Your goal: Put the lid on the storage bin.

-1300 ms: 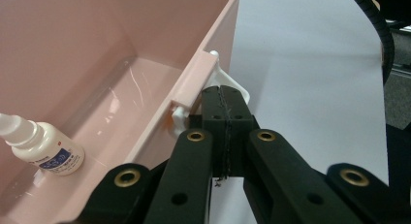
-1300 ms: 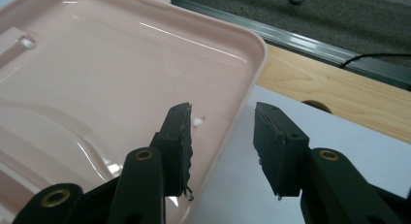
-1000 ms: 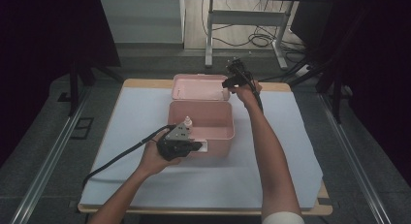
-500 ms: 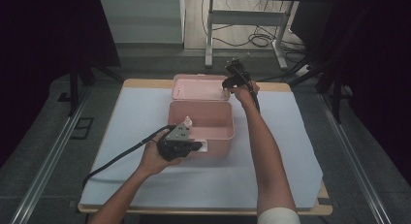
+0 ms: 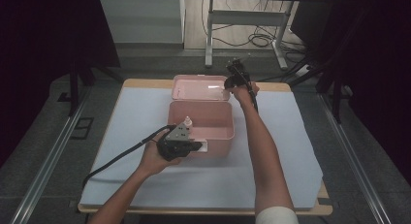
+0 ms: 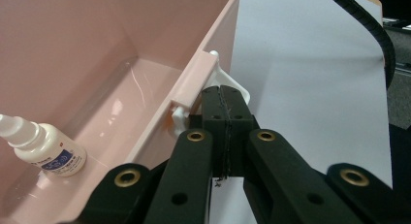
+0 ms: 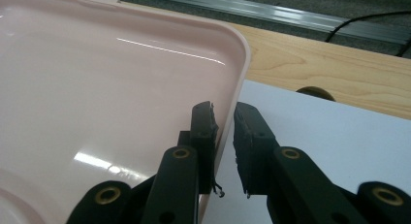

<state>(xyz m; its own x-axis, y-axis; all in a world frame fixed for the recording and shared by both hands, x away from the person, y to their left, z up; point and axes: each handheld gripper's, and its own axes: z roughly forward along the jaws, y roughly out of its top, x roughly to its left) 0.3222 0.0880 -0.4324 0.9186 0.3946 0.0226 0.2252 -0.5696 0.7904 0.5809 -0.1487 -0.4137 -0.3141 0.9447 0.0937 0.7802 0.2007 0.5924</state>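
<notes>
Pink lid, lying flat, long axis crosswise

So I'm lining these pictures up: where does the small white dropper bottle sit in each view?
High view: the dropper bottle stands inside the pink box, at its near-left corner, just above the left claw.
Left gripper view: the bottle is at lower left, on the box floor.
Right gripper view: not in it.
Shared landmark: the pink box's side wall.
</notes>
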